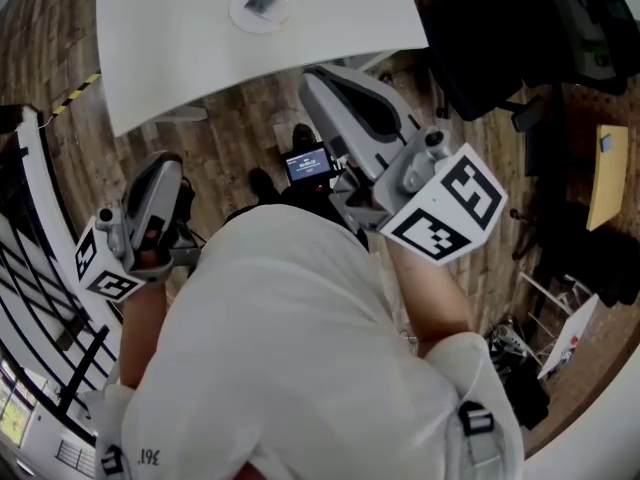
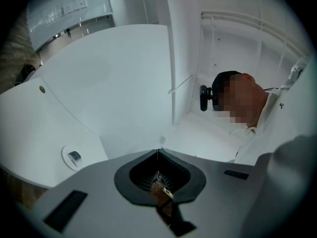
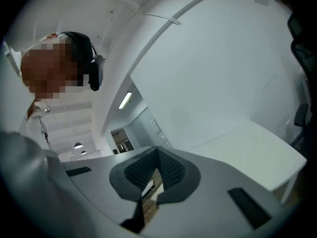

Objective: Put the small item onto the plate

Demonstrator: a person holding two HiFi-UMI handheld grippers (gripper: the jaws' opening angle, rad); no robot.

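Observation:
A round white plate (image 1: 240,13) lies on the white table (image 1: 160,58) at the far side of the head view, with a small dark grey item (image 1: 262,1) resting on it. The left gripper view shows the same plate (image 2: 65,156) and item (image 2: 74,156) at its lower left, well away from the jaws. My left gripper (image 1: 165,165) is held close to my body at the left, short of the table, jaws shut and empty (image 2: 158,150). My right gripper (image 1: 312,78) is raised near the table's front edge, also shut with nothing in it (image 3: 157,148).
A black office chair (image 1: 500,38) stands at the right of the table. A black railing (image 1: 40,298) runs down the left side and a yellow board (image 1: 607,173) lies at the far right. The floor is dark wood (image 1: 230,138). A small lit screen (image 1: 308,163) sits in front of my chest.

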